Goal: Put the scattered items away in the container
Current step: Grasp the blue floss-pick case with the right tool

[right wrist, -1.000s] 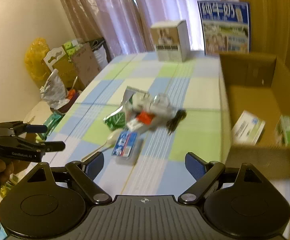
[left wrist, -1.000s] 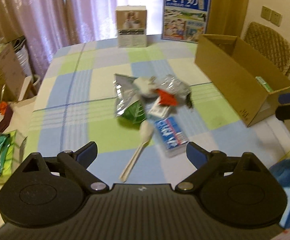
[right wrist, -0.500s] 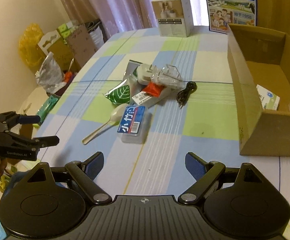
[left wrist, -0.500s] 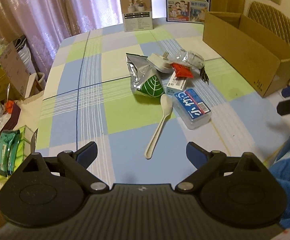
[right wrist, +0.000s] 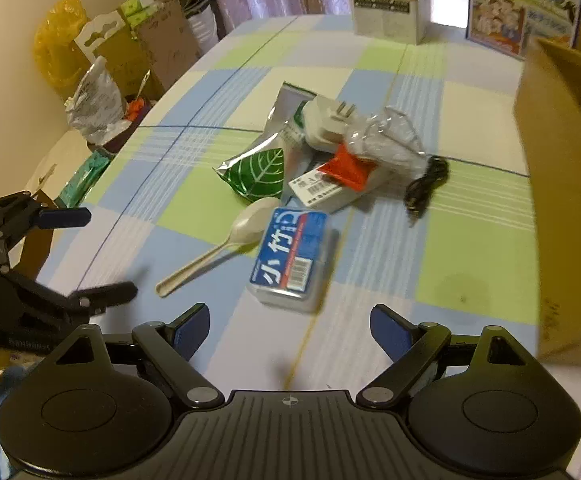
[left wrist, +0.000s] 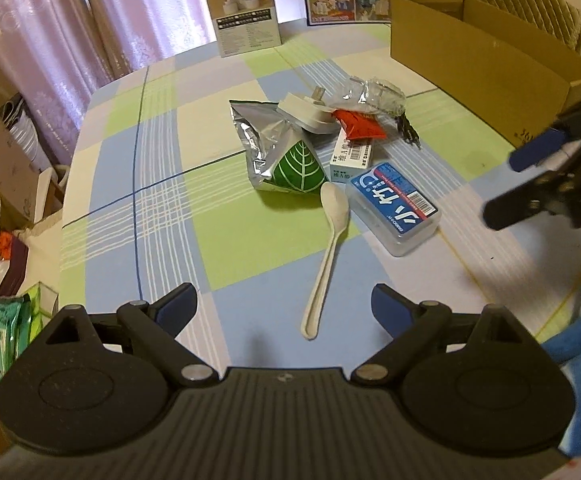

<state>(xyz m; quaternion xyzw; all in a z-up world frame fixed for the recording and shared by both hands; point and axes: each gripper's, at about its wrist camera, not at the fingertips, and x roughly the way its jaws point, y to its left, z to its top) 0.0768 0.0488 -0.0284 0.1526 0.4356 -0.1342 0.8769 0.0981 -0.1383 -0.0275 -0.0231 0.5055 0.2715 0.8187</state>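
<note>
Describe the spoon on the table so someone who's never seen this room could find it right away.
On the checked tablecloth, left of the cardboard box, a pile of scattered items lies mid-table. At its near edge lies the spoon, its bowl beside the green leaf pouch and the clear case with the blue label. It is the only long, thin, plain cream piece; its handle points toward the left gripper.
</note>
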